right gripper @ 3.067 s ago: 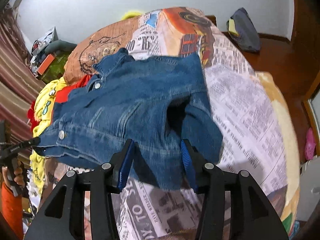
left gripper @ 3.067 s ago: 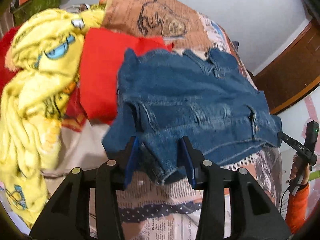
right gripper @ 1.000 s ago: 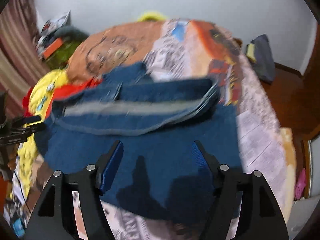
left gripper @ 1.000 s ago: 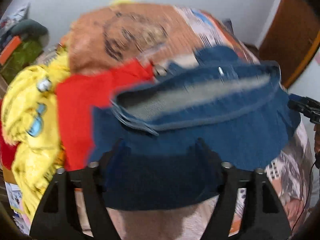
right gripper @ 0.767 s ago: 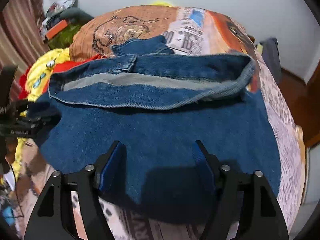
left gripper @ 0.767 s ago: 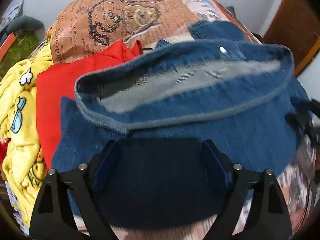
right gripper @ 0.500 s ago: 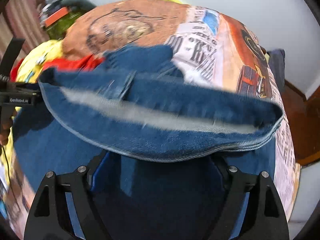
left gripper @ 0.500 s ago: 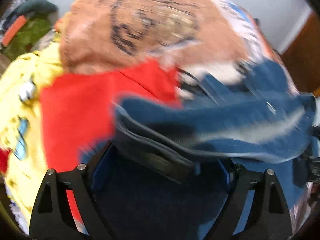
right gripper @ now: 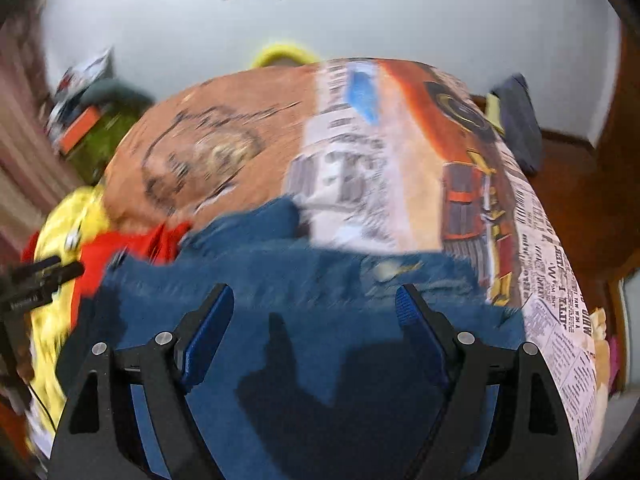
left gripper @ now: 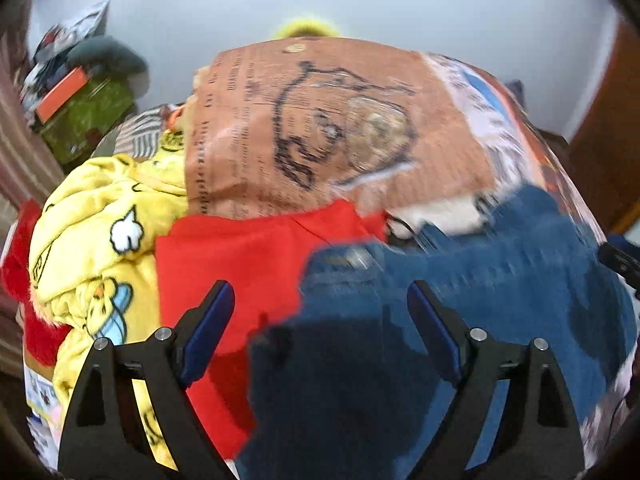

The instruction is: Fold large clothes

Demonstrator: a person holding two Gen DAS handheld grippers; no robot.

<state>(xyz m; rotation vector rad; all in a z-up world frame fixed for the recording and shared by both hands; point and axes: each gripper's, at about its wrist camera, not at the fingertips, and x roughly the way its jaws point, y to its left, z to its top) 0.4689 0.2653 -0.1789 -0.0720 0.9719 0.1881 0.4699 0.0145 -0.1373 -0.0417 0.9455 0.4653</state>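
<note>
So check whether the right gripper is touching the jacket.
Cannot tell: the right wrist view shows the right gripper open above the jacket, but blur hides any gap.

In the left wrist view, the lower right of the frame is filled by the denim jacket, lying flat. To its left a red garment butts against it, and a heaped yellow blanket blocks the far left. The upper centre shows flat printed bedspread, free of clothes. In the right wrist view, the bedspread's right side lies open up to the wall.
</note>
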